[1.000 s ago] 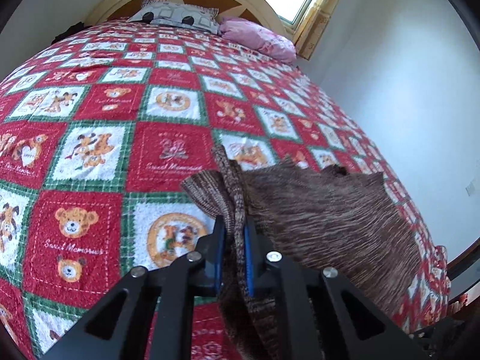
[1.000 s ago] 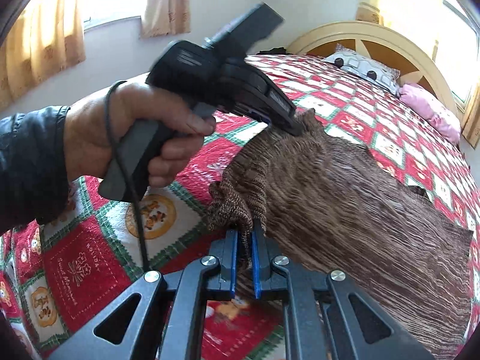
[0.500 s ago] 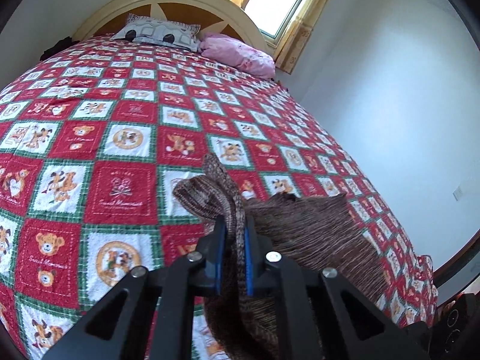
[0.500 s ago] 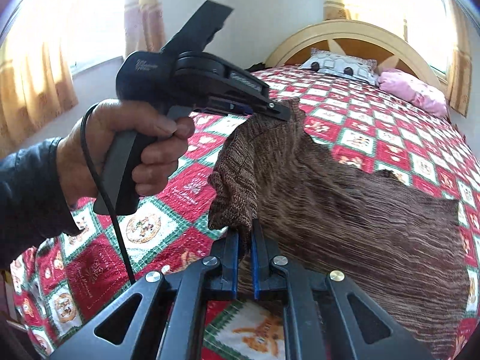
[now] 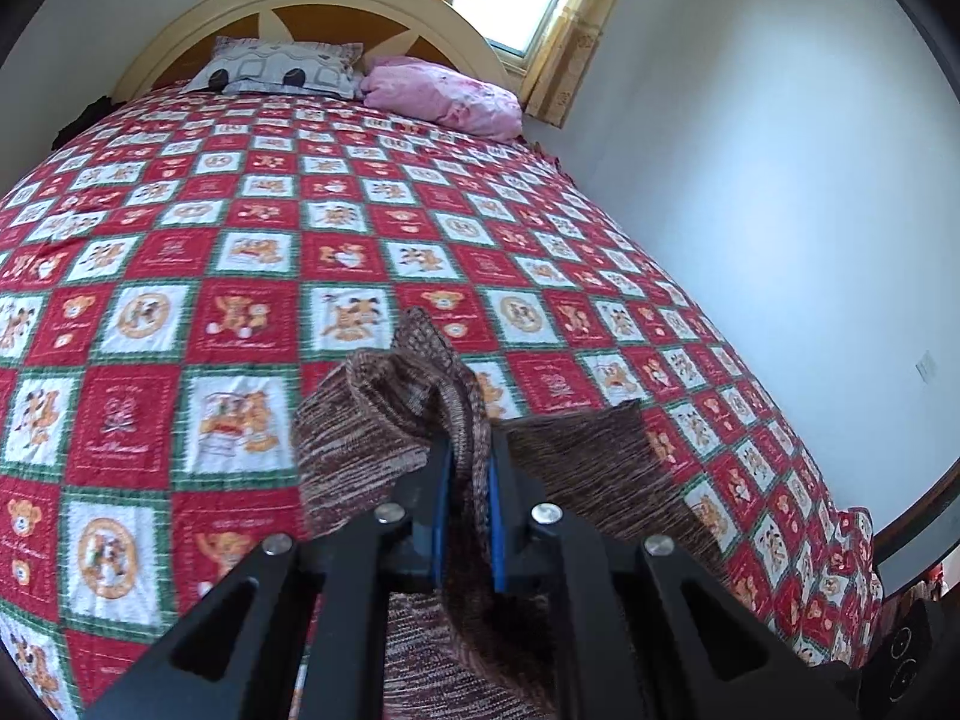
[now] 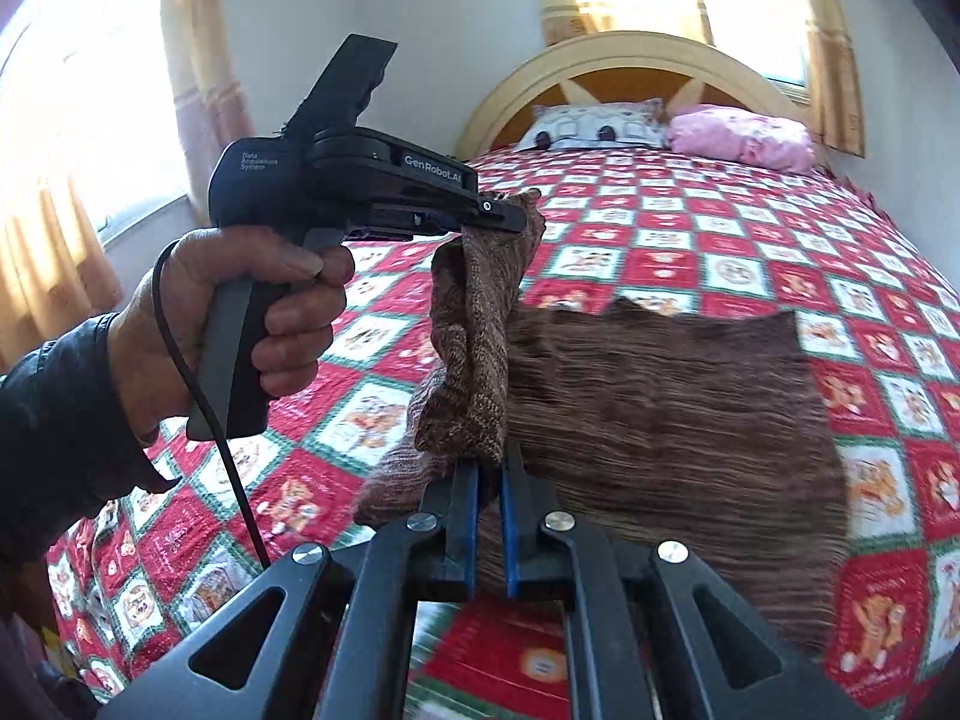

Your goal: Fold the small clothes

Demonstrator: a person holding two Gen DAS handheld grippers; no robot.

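**Both claws clamped on the knit, mid-carry over the bed**

Left claw [image 5: 465, 480] is clenched on a bunched corner of the brown knit garment [image 5: 576, 456], blue pads squeezing the fabric between them. Right claw [image 6: 489, 474] is doing the same on its own corner, jaws pinched tight with knit pressed in between. In the right wrist view you can also see the left claw [image 6: 516, 213] from the side, held up by the person's hand [image 6: 240, 312], with the knit hanging off its tip in a twisted rope.

So the garment is lifted at 2 corners, and the rest of it drapes down onto the patchwork quilt [image 5: 180, 276] on the bed, the far edge lying flat and fairly square.

My guess is this is the fold-over step: carrying the near edge toward the far one. To do it well, I'd keep both claws level with each other so the held edge stays straight, and pull them a bit apart to get that twist out between the 2 grips before laying down. Line the held edge up with the flat far edge, lower both sides together, then let go. Dropping 1 side early will probably skew the fold.

Pillows [image 5: 288, 69] at the headboard are well apart, nothing in the way.
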